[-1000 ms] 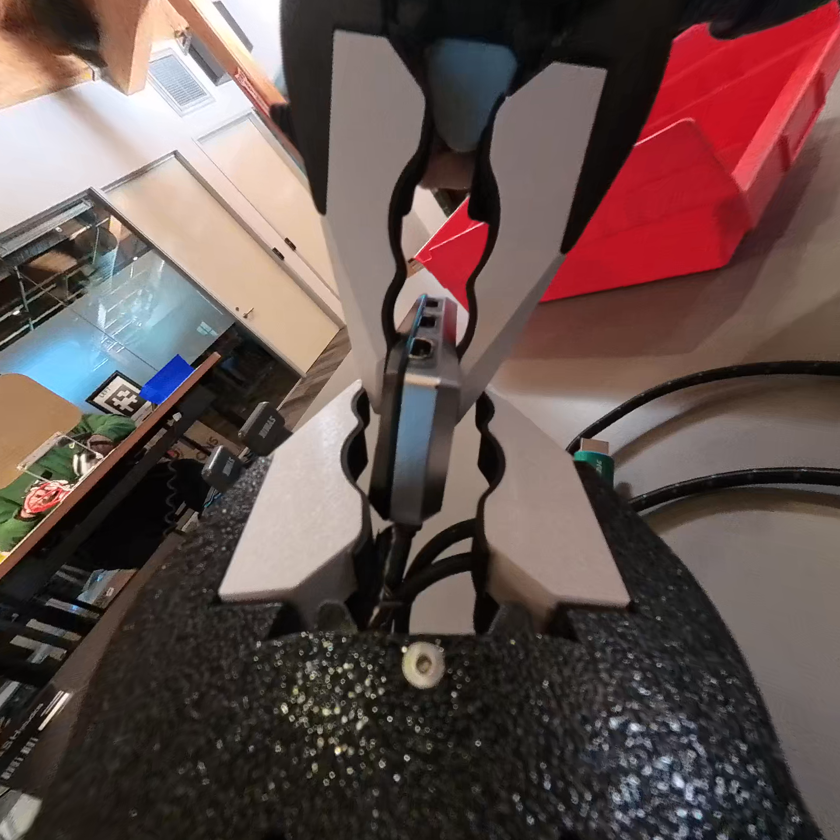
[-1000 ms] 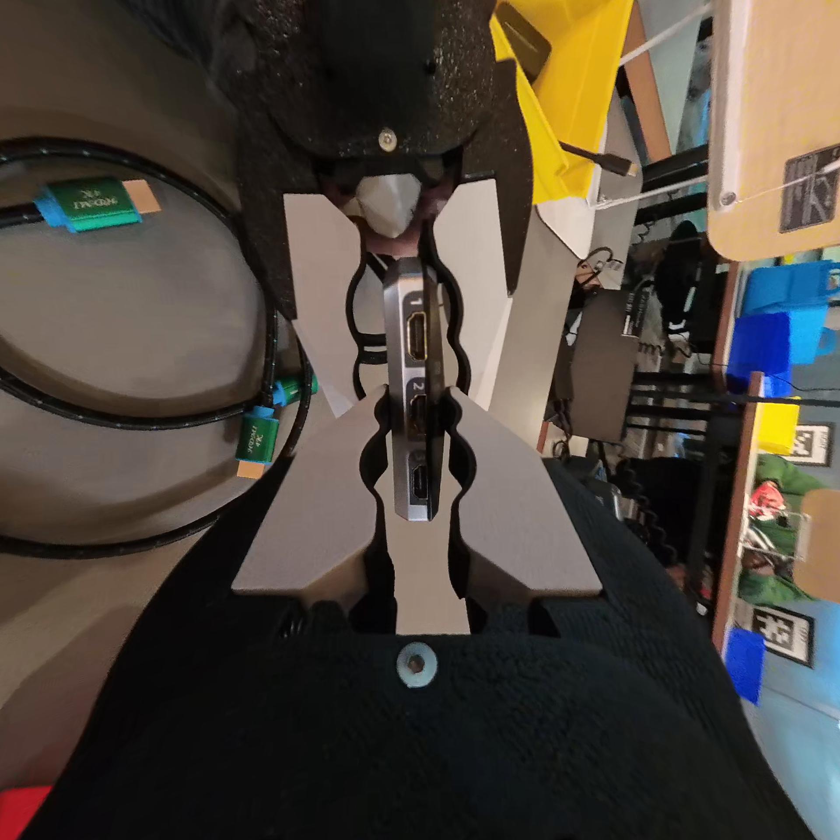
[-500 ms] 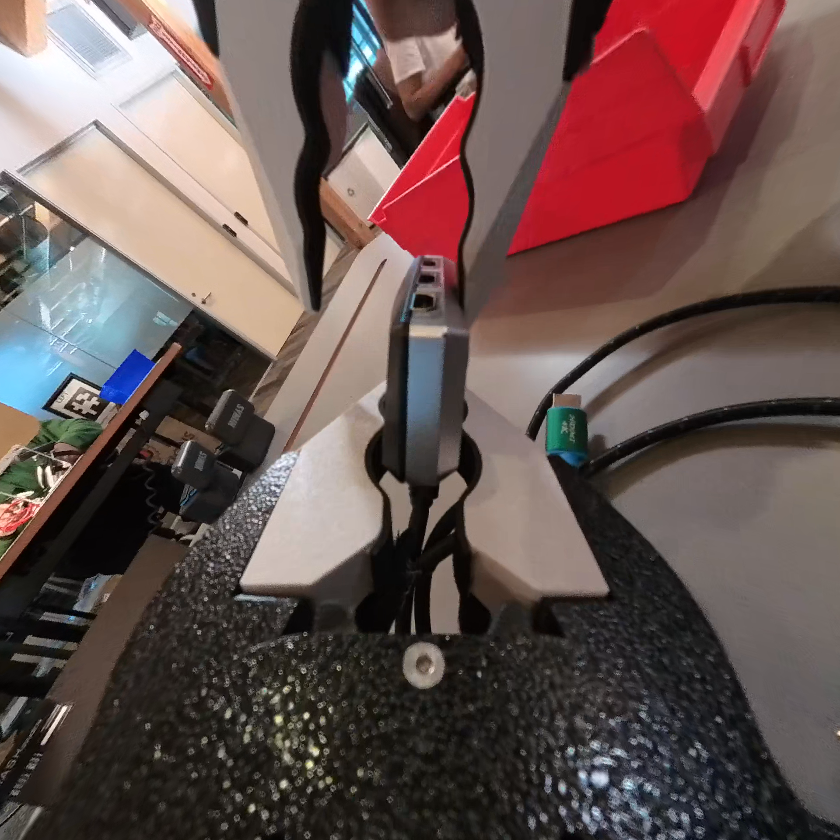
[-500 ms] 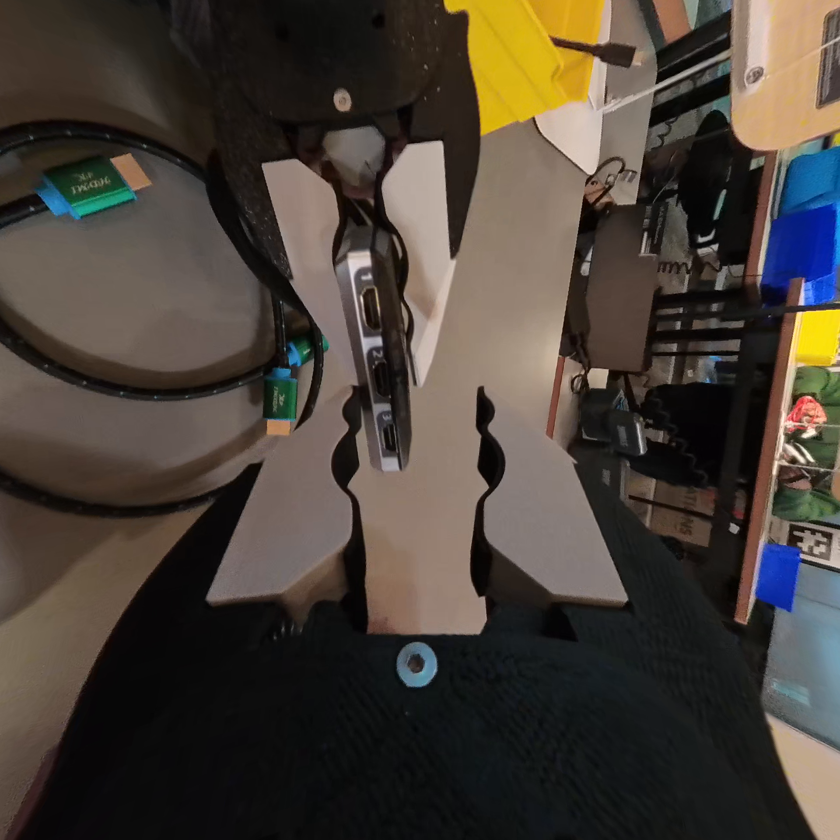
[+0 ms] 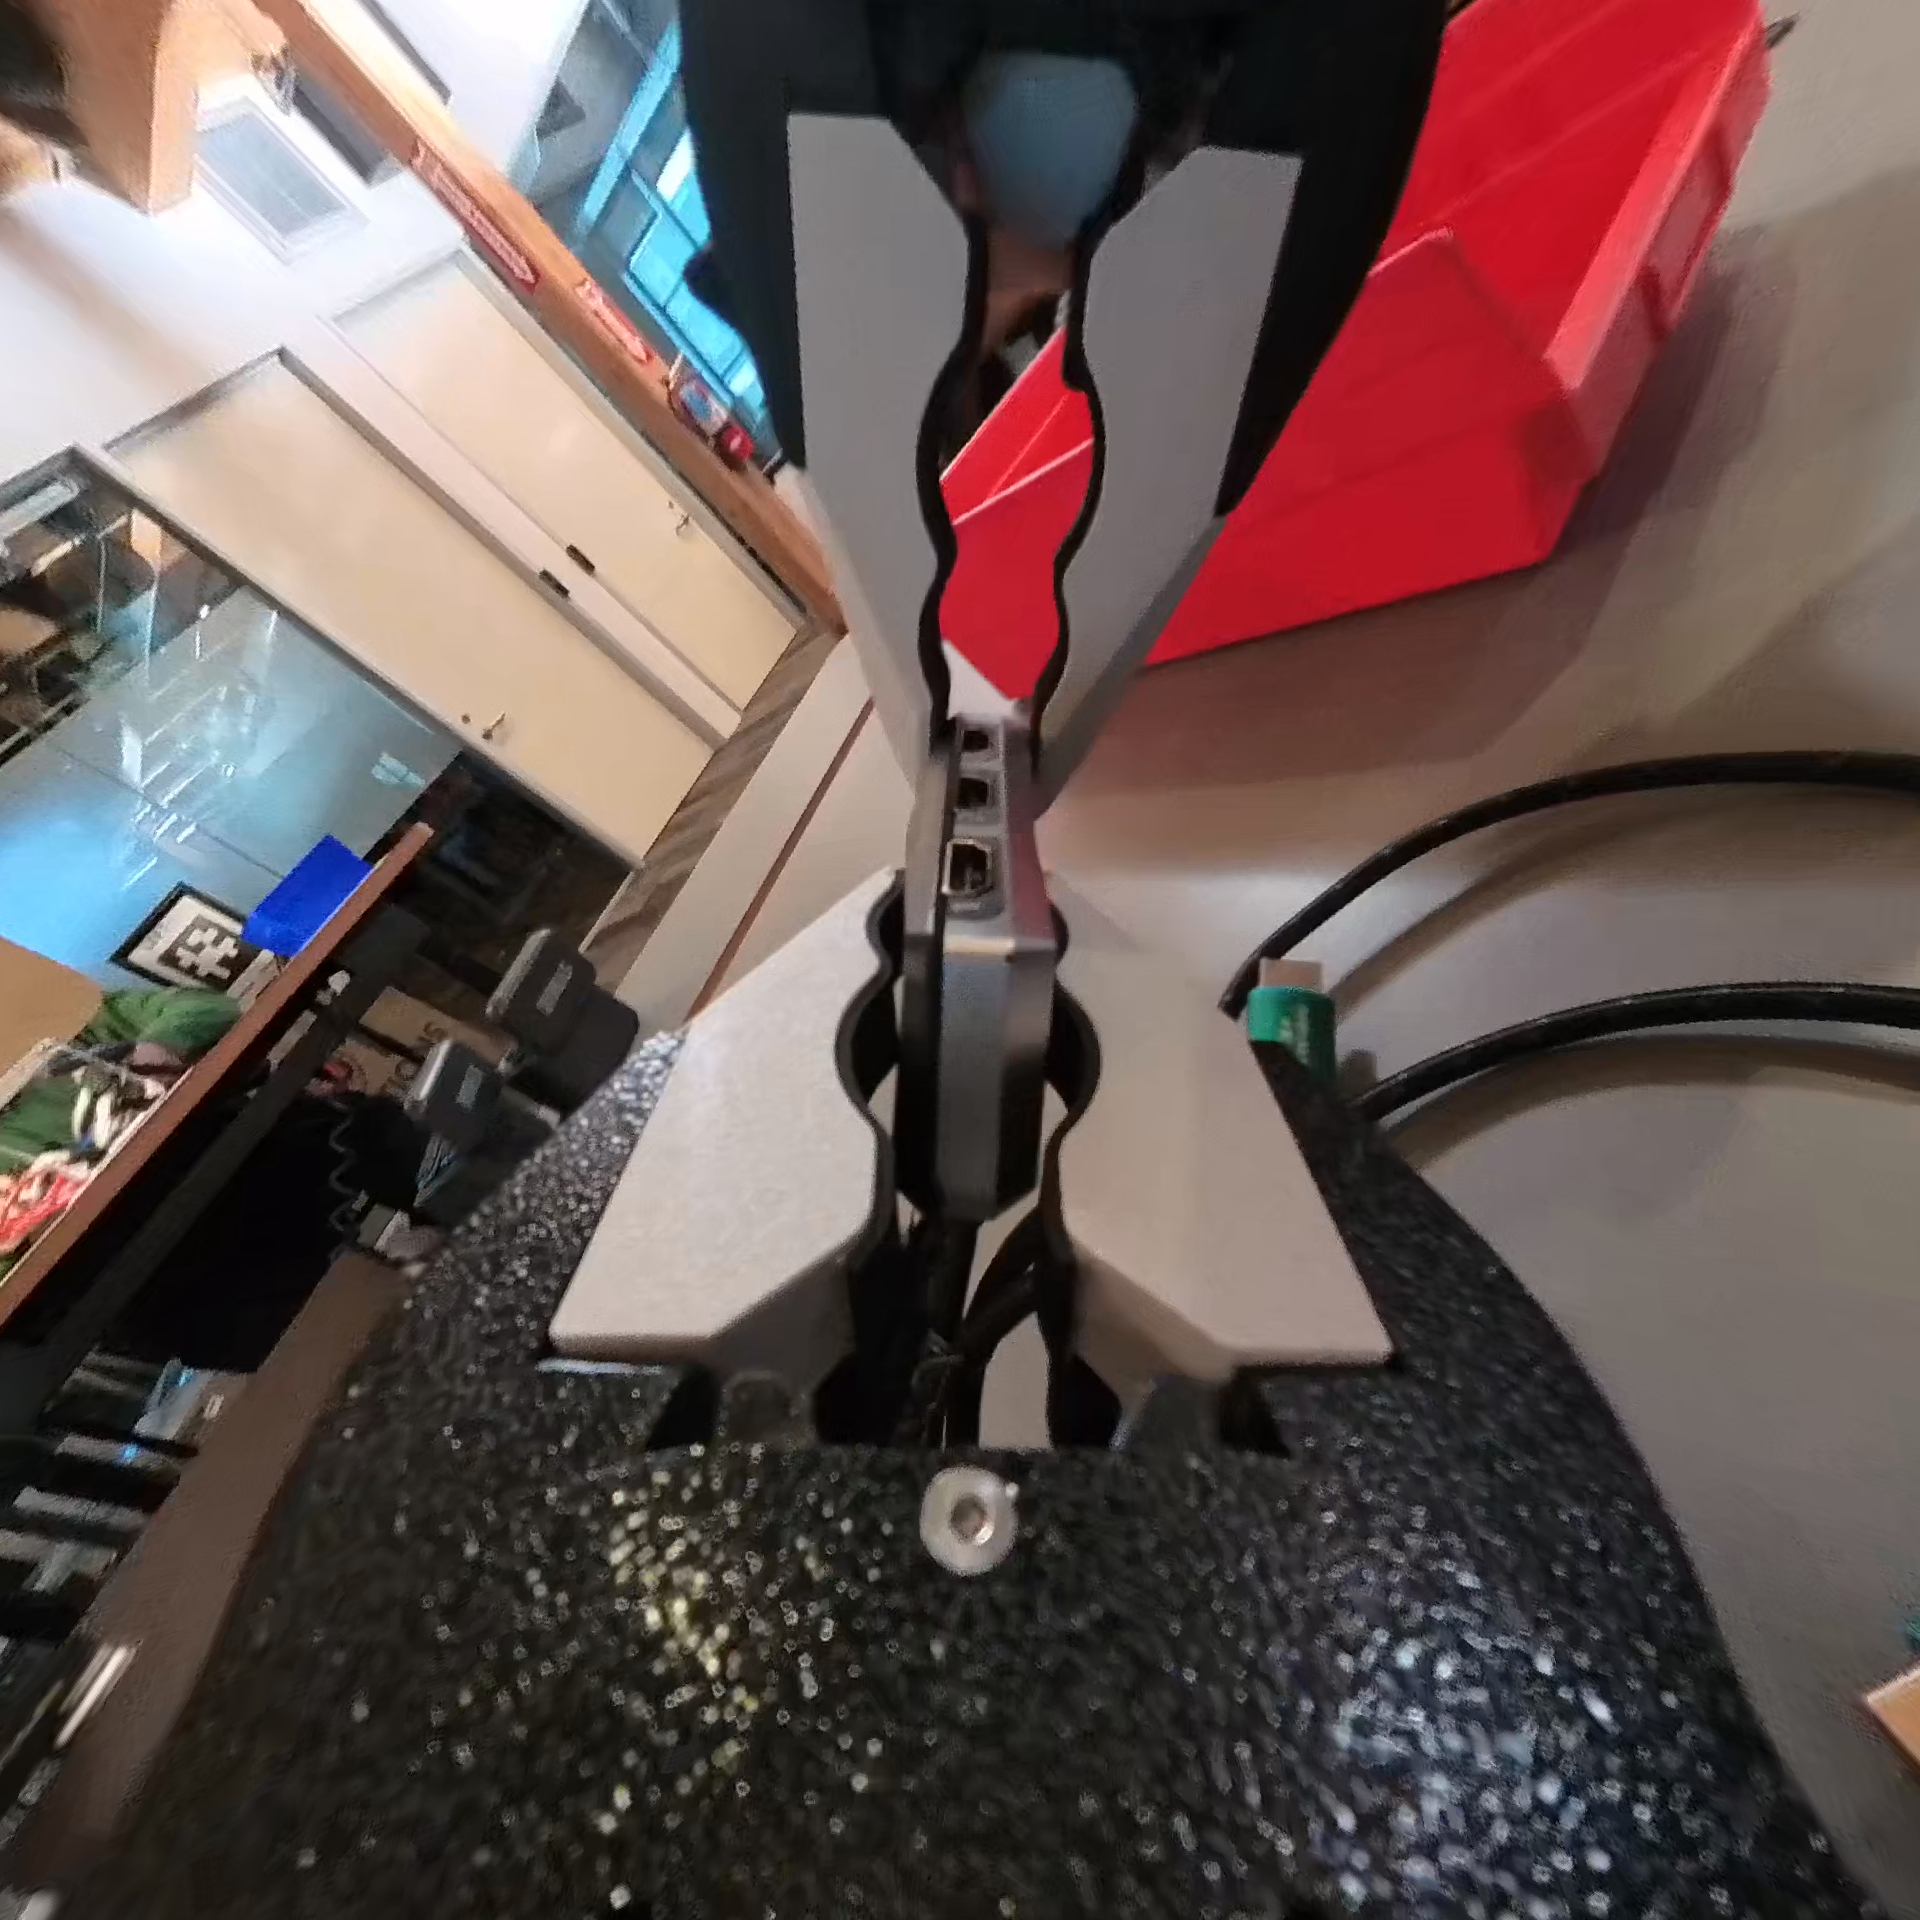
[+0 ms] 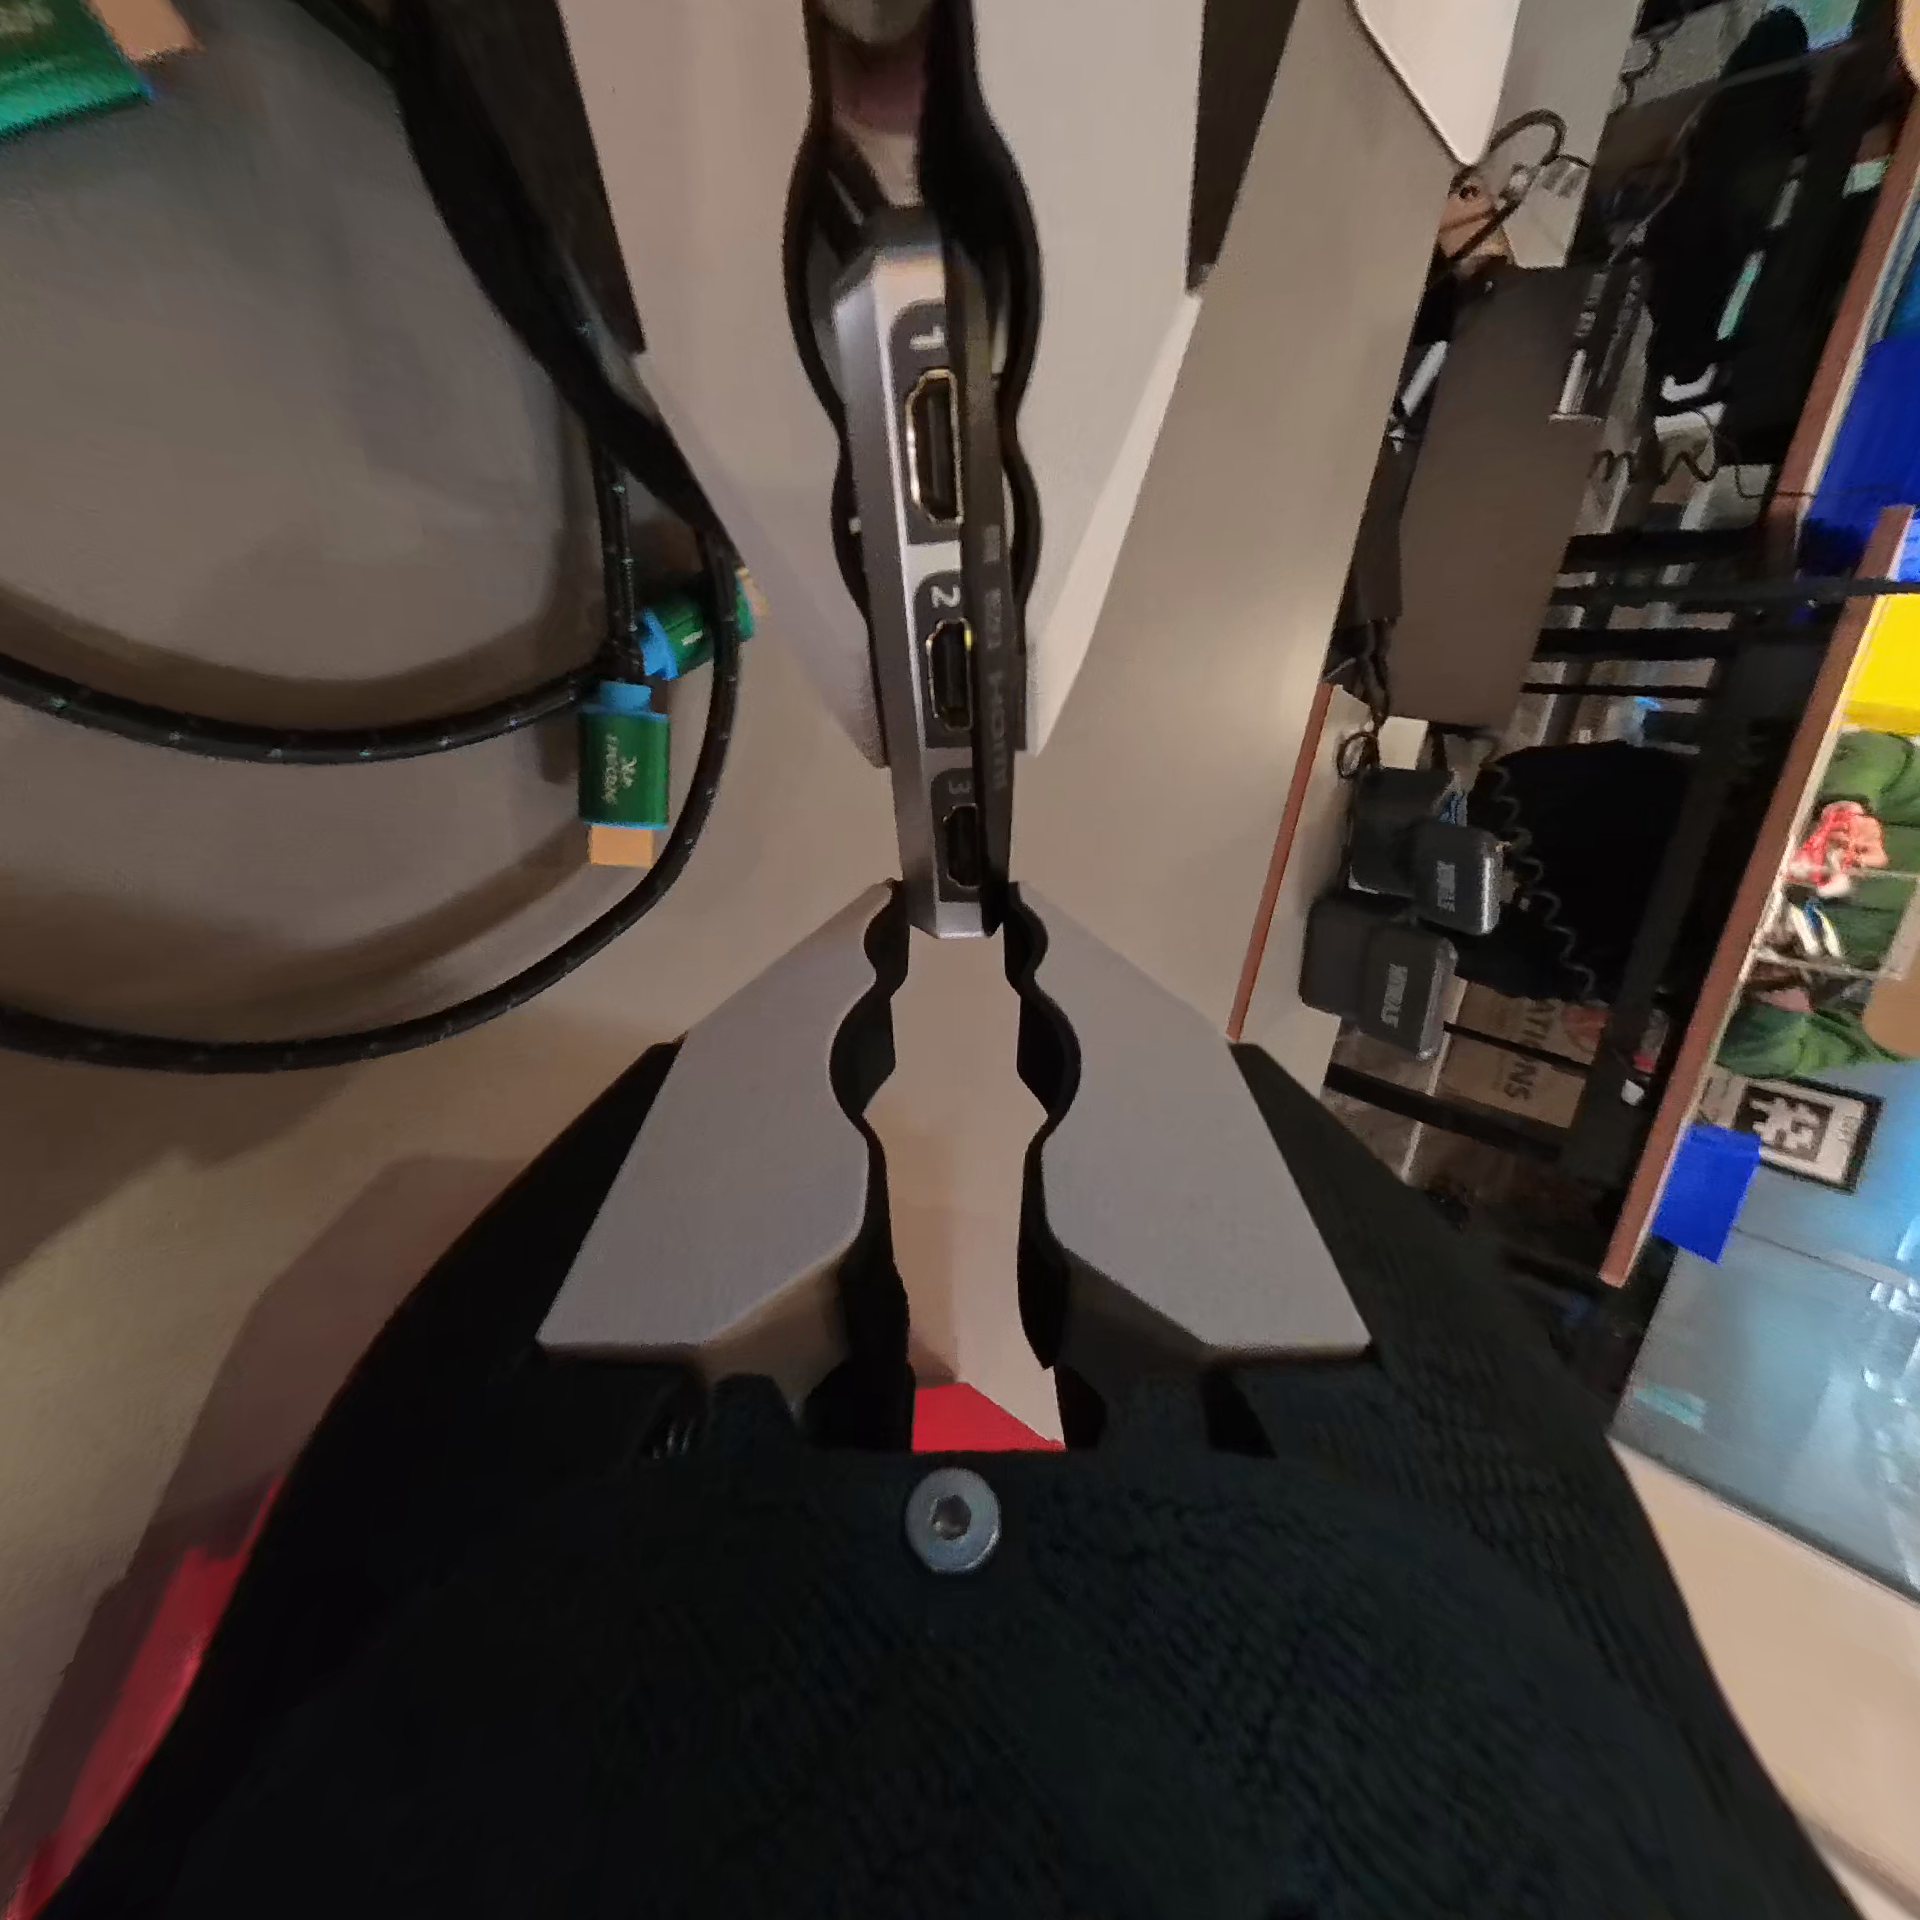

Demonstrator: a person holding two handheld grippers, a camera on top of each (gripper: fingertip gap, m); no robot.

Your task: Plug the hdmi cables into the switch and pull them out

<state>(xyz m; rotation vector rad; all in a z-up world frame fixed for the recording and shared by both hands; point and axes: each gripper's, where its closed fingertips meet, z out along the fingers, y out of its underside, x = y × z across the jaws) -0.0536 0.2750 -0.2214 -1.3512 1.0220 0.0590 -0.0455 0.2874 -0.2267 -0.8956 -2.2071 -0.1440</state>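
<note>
Switch (image 5: 971,1039) sits clamped edge-up in the left gripper (image 5: 971,1049), while the right gripper (image 6: 951,997) pinches just its far tip. All three ports look empty, so we're pre-plugging. Next, right should let go and grab a green-headed cable (image 6: 621,764) lying off to its left.

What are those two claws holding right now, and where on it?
Both grip the grey switch: the left gripper clamps its cable end, the right gripper pinches the opposite tip.
</note>
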